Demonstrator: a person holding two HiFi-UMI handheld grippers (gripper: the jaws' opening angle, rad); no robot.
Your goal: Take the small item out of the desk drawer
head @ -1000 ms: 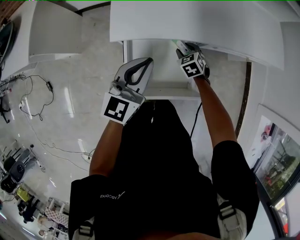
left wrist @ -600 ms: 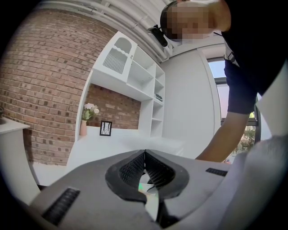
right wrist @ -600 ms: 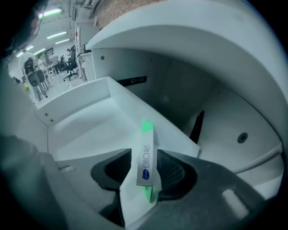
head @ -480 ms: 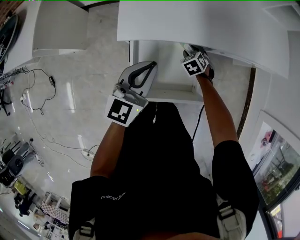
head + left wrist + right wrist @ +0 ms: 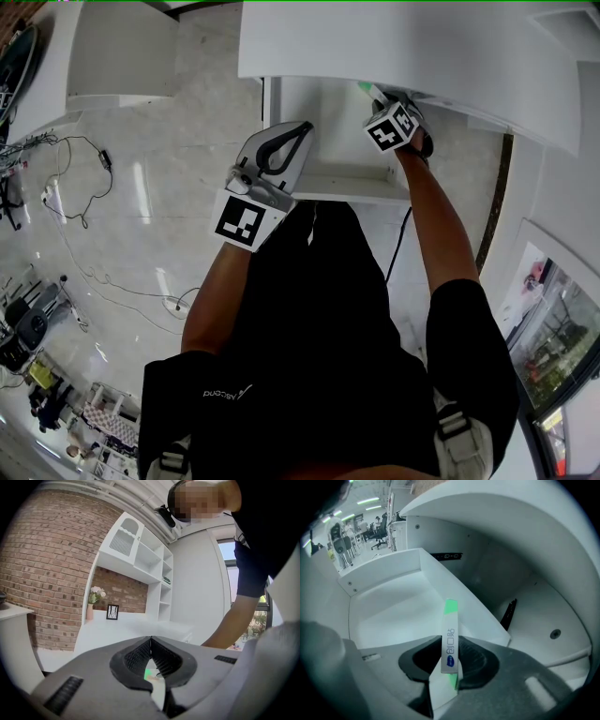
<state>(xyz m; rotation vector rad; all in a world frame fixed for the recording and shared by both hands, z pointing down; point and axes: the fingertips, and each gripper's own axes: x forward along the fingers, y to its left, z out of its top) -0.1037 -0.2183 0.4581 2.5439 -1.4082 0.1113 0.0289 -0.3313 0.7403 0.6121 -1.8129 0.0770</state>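
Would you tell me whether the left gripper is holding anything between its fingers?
No, the left gripper has its fingers pressed together with nothing between them.

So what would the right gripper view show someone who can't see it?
A thin white packet with green ends stands upright between the closing jaws of the right gripper. Behind it is an open white drawer under a white desk.

The person wears a black short-sleeved top (image 5: 319, 319) with a small line of white lettering (image 5: 223, 394) on one side of the chest. Its sleeves (image 5: 464, 319) end above the elbows. Pale grey straps (image 5: 453, 424) with dark buckles sit low on the front, one at each side.
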